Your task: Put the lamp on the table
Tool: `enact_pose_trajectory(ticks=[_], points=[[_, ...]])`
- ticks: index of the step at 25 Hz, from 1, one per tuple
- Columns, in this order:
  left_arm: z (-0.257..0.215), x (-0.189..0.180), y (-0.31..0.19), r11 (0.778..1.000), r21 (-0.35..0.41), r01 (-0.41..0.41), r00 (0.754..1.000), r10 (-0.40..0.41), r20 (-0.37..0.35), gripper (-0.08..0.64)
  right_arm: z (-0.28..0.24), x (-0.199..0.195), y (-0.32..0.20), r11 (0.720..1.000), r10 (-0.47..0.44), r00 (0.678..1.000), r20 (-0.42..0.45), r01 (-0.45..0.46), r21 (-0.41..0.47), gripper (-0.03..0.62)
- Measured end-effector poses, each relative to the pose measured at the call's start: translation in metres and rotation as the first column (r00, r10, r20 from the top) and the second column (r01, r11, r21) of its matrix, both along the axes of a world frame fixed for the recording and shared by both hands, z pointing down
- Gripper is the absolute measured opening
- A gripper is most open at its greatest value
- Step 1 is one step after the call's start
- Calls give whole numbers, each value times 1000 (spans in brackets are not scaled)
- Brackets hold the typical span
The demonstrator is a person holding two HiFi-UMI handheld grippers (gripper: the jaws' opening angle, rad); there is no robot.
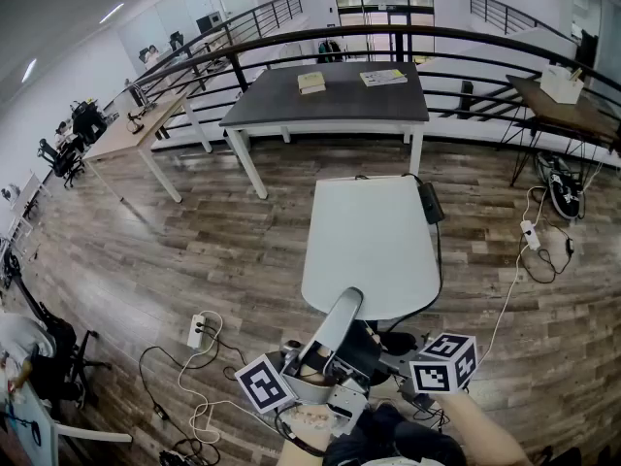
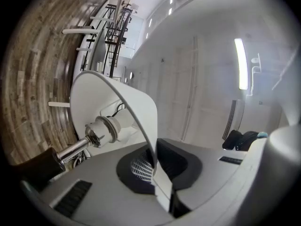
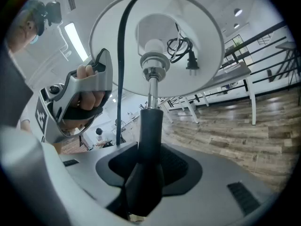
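Left tool (image 2: 157,178) shut on the rim of the shade (image 2: 94,93), right tool (image 3: 143,182) clamped round the black stem (image 3: 150,126), to steady the lamp (image 1: 335,333) short of the near edge of the surface (image 1: 374,250).

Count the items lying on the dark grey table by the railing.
2. A pale yellow book lies left of centre on the dark grey tabletop; a flat white-and-yellow booklet lies to its right. Nothing looks hidden.
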State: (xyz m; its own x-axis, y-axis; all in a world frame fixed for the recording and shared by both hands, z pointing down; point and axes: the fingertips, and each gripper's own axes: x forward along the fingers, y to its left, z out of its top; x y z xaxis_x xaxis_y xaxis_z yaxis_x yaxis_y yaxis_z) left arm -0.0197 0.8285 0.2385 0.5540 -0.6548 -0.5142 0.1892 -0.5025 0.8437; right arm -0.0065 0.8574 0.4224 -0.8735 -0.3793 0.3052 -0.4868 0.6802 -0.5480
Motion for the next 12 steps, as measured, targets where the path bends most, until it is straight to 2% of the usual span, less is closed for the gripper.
enact_pose_trajectory(ticks=[12], points=[[0, 19, -6, 1000, 12, 8, 1000, -8, 7, 14, 1, 16, -7, 1000, -21, 1000, 6, 21, 15, 163]])
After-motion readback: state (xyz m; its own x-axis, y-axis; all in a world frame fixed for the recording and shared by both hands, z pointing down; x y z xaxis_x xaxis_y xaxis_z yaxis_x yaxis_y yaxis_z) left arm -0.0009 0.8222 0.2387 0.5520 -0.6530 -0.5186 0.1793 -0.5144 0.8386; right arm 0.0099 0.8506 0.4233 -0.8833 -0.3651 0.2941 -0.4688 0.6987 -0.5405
